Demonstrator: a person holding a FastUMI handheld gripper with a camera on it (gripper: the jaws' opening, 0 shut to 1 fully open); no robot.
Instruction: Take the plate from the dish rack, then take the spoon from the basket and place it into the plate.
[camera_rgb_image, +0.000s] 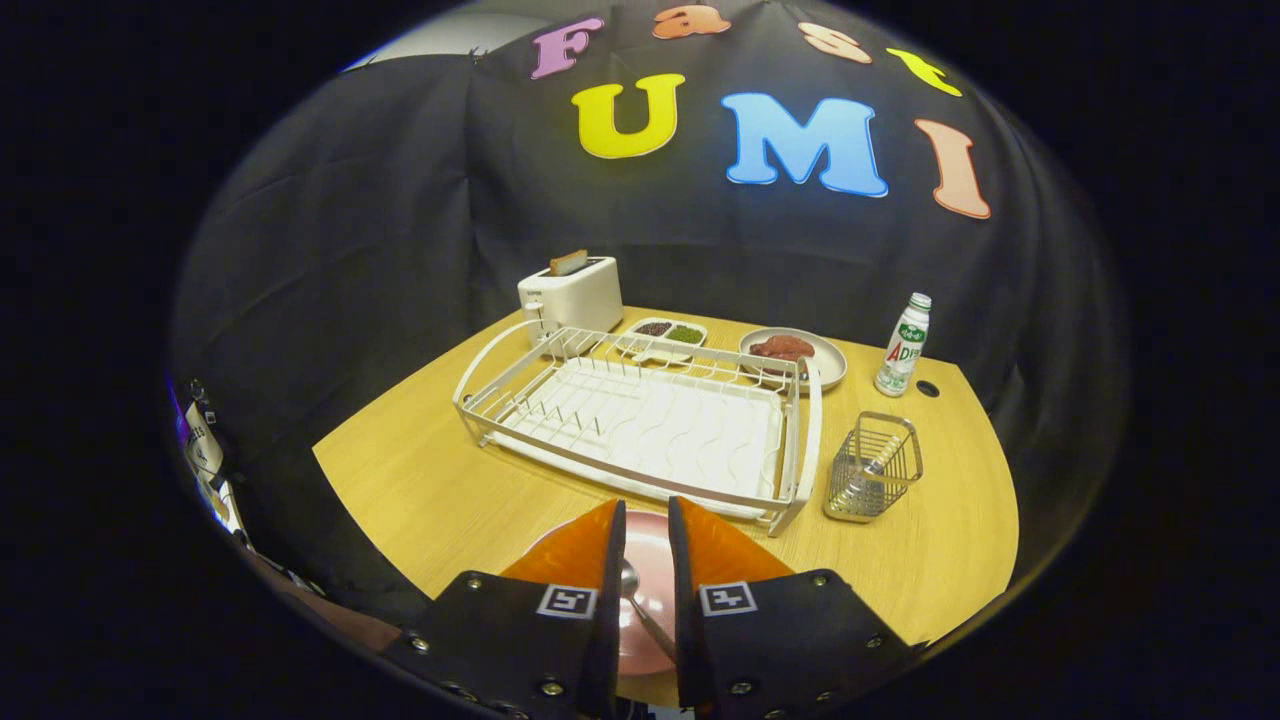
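Spoon (640, 600) comes first: it lies between the two fingers of the gripper (647, 560), with its round bowl pointing ahead toward the dish rack (640, 420) and its thin handle running back and a bit to one side, under the gripper. Below it sits the pink plate (648, 545), flat on the wooden table (420, 480), just in front of the rack. The fingers stand close together with only a thin gap between them. It is hard to tell if they pinch the spoon or if the spoon already rests on the plate.

It looks like the task is almost done. If the spoon is still held, the fingers only need to spread a little, and the spoon stays on the plate.

The rack has no dishes in it. Beside it stands the small wire basket (872, 468), with something thin and shiny still leaning inside. Farther back are a white toaster (572, 293), a small dish of seeds (668, 335), a plate of meat (795, 355) and a little bottle (904, 345). The bottle has a green and red label, but the words are too small to read.
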